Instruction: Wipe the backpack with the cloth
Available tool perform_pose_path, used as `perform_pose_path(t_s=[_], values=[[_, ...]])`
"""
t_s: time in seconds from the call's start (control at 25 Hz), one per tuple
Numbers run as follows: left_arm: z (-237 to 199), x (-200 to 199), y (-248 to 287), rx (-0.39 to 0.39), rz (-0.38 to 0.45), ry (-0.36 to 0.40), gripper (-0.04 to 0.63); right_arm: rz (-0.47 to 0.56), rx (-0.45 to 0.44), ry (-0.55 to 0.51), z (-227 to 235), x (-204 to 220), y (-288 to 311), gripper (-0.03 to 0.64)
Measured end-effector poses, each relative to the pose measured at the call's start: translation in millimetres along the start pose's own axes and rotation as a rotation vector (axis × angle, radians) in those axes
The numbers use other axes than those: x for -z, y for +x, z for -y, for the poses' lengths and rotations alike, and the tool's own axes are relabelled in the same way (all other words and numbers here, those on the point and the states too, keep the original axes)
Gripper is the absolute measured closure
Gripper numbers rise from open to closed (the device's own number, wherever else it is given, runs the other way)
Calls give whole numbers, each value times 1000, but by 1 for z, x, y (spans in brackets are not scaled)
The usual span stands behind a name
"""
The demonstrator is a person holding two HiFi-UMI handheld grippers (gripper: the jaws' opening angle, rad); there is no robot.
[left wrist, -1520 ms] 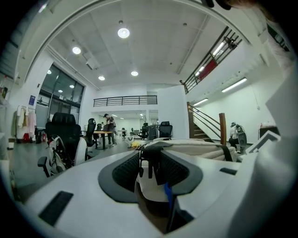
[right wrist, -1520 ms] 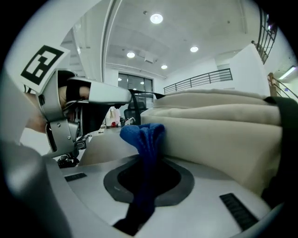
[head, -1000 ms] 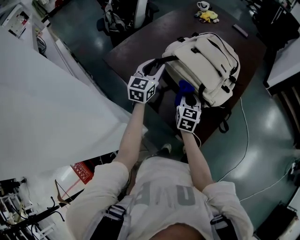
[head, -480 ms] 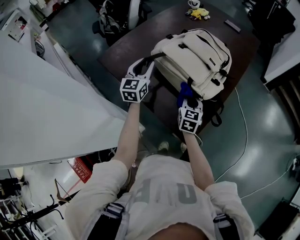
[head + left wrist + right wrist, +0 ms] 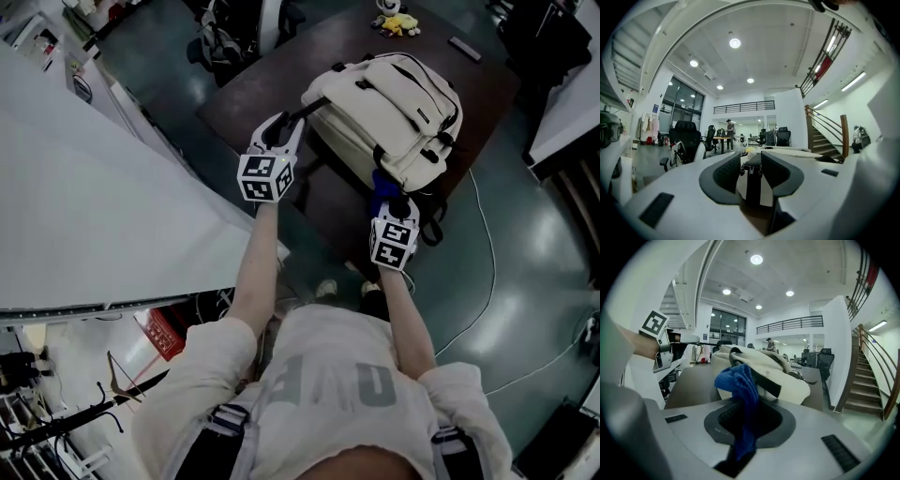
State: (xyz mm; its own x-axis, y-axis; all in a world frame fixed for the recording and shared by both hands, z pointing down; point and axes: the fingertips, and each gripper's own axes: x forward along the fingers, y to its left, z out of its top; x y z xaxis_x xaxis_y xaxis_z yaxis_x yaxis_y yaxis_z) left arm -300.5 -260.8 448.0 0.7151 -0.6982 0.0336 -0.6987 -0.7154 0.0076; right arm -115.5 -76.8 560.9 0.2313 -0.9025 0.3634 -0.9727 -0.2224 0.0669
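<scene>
The cream backpack [image 5: 394, 98] lies flat on the dark table [image 5: 272, 75], front pocket facing up, its lower end near the table edge closest to the person. Both grippers are at it, each with its own job.

The left gripper [image 5: 284, 127] reaches in at the top corner, and its jaws are pinched together on the black strap [image 5: 306, 110] that comes off that end. In the left gripper view the strap runs straight down between the two pads, clamped. I read that as the anchor: with the strap held, the bag should not slide across the table when the other side rubs against it.

The right gripper [image 5: 743, 418] is down at the opposite end, near the bag's bottom edge. Its jaws squeeze the blue cloth [image 5: 738, 380], which is bunched up and sticks out past the tips as a soft wad. Held that way, it is the fabric that meets the bag, not the hard jaws.

From where I stand the wad looks right against the lower side of the backpack, beside a black strap there, though I can't say for sure that it is pressing on the fabric and not just hanging in front of it.

Most of the top face and front pocket lie open to be wiped, by my judgement.
</scene>
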Motion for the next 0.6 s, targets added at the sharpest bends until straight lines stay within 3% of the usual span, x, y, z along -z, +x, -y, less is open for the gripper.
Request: perform_pose_path(t_s=[0.28, 0.6], values=[[12, -10, -4, -6, 37, -8, 456, 7, 24, 33, 22, 5, -17, 574], [58, -16, -18, -92, 43, -37, 463, -17, -46, -3, 74, 11, -42, 574]])
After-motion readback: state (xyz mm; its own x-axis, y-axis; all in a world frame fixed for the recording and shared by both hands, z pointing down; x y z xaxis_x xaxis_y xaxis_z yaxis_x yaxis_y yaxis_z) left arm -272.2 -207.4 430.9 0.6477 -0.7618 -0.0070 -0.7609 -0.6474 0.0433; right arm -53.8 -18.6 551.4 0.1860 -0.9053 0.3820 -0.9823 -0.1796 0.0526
